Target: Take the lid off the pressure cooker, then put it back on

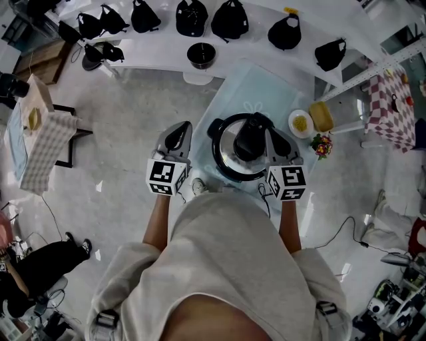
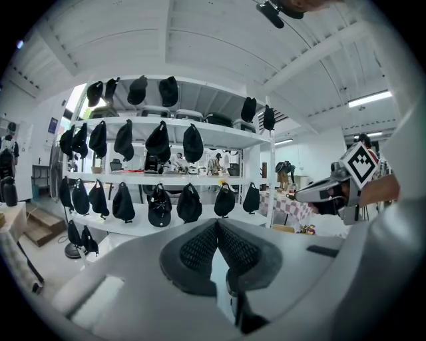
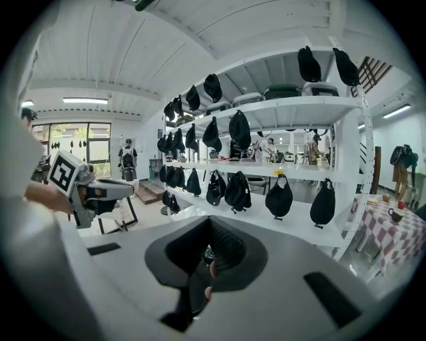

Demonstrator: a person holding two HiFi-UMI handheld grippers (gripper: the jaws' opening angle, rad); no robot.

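Now: cooker [image 1: 223, 168] on blue table [image 1: 253, 86], lid [image 1: 233, 156] on. Right gripper [image 1: 274, 136] over its right rim; left gripper [image 1: 178, 133] off-table, left. Both closed, empty. Plate [image 1: 301, 123], flowers [image 1: 321, 145] right; caps [image 1: 229, 20] far.

No legible text or markings

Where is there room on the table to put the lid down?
Behind the pressure cooker, the light blue table lies bare up to the white shelf. The right side is crowded: plate, yellow round object, flowers.
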